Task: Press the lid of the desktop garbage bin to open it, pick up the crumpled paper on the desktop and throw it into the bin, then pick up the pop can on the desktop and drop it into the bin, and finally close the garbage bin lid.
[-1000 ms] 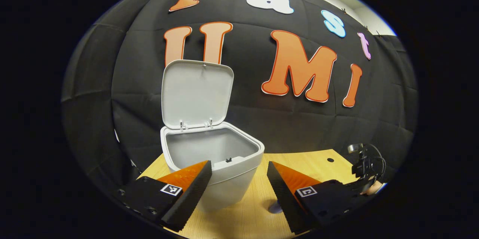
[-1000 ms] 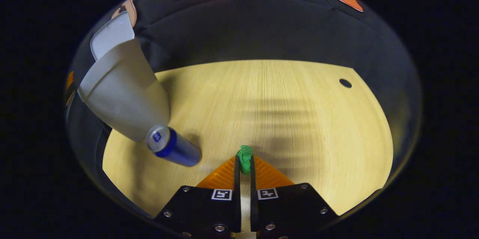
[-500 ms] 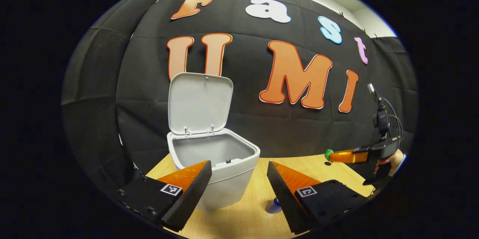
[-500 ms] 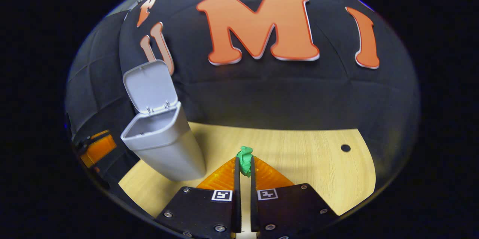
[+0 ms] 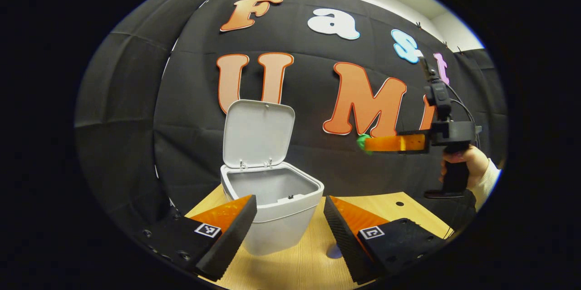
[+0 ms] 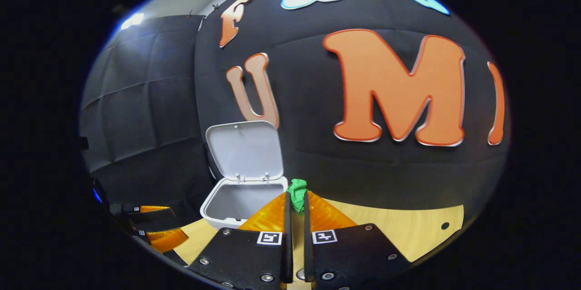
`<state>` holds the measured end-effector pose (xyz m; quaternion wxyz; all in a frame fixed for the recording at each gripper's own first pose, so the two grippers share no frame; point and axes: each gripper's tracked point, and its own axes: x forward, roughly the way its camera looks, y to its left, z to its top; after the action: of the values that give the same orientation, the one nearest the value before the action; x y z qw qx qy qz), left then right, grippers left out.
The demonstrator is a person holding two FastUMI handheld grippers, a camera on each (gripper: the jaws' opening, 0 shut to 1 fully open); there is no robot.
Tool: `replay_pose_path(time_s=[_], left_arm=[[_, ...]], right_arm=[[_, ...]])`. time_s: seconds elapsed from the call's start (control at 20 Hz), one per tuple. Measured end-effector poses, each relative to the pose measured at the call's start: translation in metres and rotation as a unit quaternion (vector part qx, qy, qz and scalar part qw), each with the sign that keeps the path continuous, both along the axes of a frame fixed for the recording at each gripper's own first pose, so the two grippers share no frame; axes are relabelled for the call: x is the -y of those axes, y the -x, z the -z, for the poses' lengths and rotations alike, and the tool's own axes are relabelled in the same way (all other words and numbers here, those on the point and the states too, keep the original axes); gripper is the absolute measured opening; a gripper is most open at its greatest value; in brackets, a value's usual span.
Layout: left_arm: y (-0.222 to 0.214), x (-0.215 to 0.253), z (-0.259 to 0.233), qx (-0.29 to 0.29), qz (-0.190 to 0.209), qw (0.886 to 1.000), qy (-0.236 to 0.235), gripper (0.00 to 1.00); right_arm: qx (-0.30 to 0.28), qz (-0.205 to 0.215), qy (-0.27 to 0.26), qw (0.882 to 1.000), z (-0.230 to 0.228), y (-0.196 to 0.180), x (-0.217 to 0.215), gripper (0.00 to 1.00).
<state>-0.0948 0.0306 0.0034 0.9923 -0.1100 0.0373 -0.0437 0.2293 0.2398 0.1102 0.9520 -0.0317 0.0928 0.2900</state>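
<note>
Since a second ago the right hand-held gripper (image 6: 295, 199) has risen off the bench (image 6: 399, 231), pinching the crumpled paper (image 6: 297, 194). Left hand-held gripper (image 5: 290, 217) hangs wide. Next: carry paper over the open bin (image 6: 227, 203), release.

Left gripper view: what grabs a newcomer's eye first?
The white bin at centre, its lid standing upright and open. To its right, raised above the desk, the right gripper pinches a green crumpled paper, short of the bin's opening.
</note>
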Motion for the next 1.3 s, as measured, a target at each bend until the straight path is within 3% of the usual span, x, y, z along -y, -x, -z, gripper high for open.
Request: replay_pose_path(time_s=[0.35,0.55,0.65,0.7,0.9,1.05,1.3], left_arm=[[0.017,-0.034,0.011,-0.008,-0.03,1.0,0.007,0.95],[0.024,-0.054,0.02,-0.014,-0.045,0.999,0.012,0.95],[0.023,-0.061,0.023,-0.016,-0.053,0.998,0.014,0.95],[0.024,-0.065,0.022,-0.016,-0.054,0.998,0.015,0.94],[0.025,-0.067,0.021,-0.014,-0.053,0.998,0.01,0.94],[0.02,-0.062,0.022,-0.014,-0.047,0.999,0.006,0.95],[0.012,-0.041,0.018,-0.013,-0.025,1.0,-0.001,0.95]], right_arm=[[-0.043,-0.062,0.072,0.995,0.046,-0.017,-0.088,0.09],[-0.061,-0.072,0.103,0.99,0.063,-0.027,-0.095,0.13],[-0.056,-0.077,0.106,0.99,0.052,-0.028,-0.09,0.22],[-0.06,-0.08,0.103,0.99,0.048,-0.031,-0.085,0.43],[-0.081,-0.072,0.08,0.991,0.051,-0.036,-0.073,0.95],[-0.081,-0.059,0.059,0.993,0.047,-0.038,-0.07,0.95],[-0.057,-0.019,0.023,0.998,0.018,-0.036,-0.013,0.95]])
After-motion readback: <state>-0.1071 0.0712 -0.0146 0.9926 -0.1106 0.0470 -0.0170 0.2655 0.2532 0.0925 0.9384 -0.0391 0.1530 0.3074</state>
